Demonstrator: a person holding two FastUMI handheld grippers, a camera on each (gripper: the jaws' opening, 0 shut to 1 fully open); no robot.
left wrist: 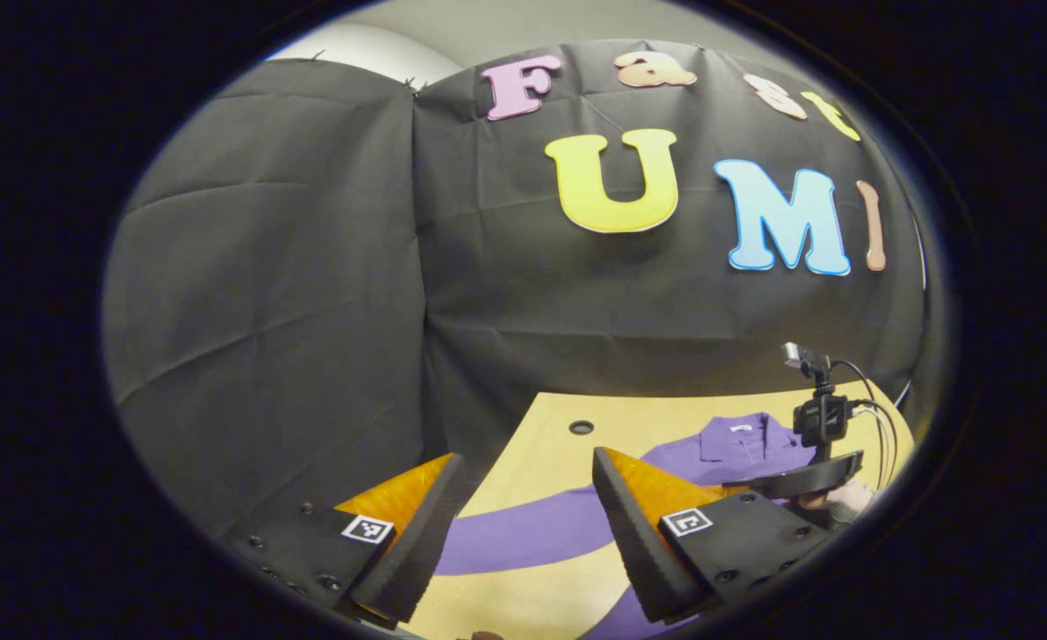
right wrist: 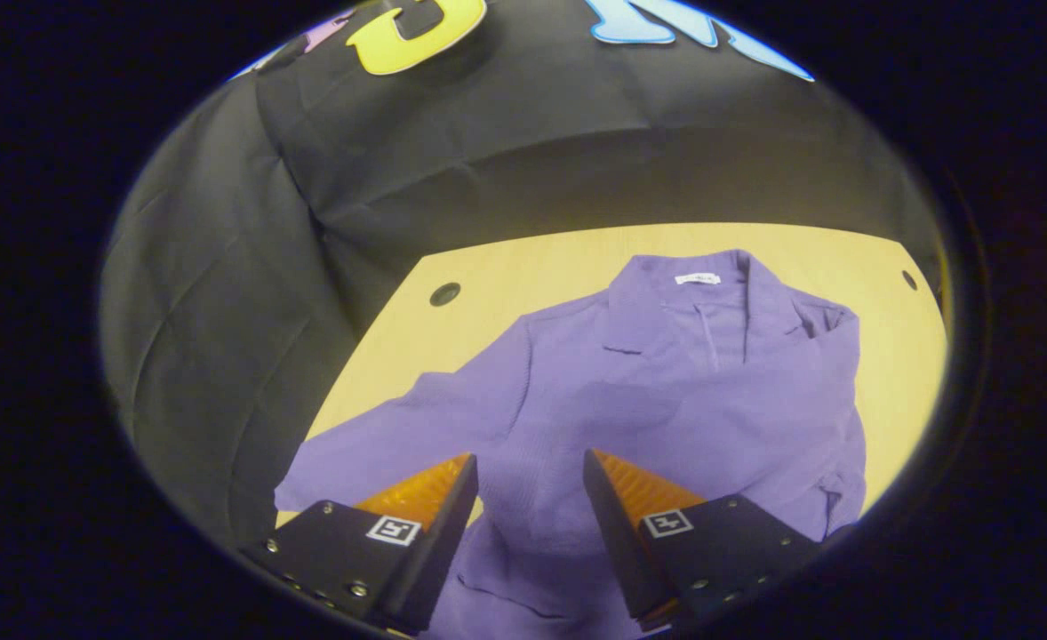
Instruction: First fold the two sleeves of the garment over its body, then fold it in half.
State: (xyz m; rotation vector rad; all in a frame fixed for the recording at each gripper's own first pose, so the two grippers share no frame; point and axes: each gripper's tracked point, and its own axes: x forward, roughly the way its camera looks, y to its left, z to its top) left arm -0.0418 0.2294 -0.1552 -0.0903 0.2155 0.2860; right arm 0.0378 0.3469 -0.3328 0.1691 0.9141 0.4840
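A: Where does the garment lie?

B: The purple garment [right wrist: 666,391] lies face up on the wooden surface [right wrist: 523,267], collar toward the booth wall, one sleeve [right wrist: 390,436] stretched out flat to the side. I judge it is laid open so the sleeves can be folded in first.

A: And your jaws?

B: My right gripper [right wrist: 531,484] hovers above the body, jaws spread, empty. My left gripper [left wrist: 528,498] hangs over that sleeve [left wrist: 532,533], jaws spread too.

left gripper view low at table's [left wrist: 559,444] edge, right gripper view nearer, garment [right wrist: 666,391] shared
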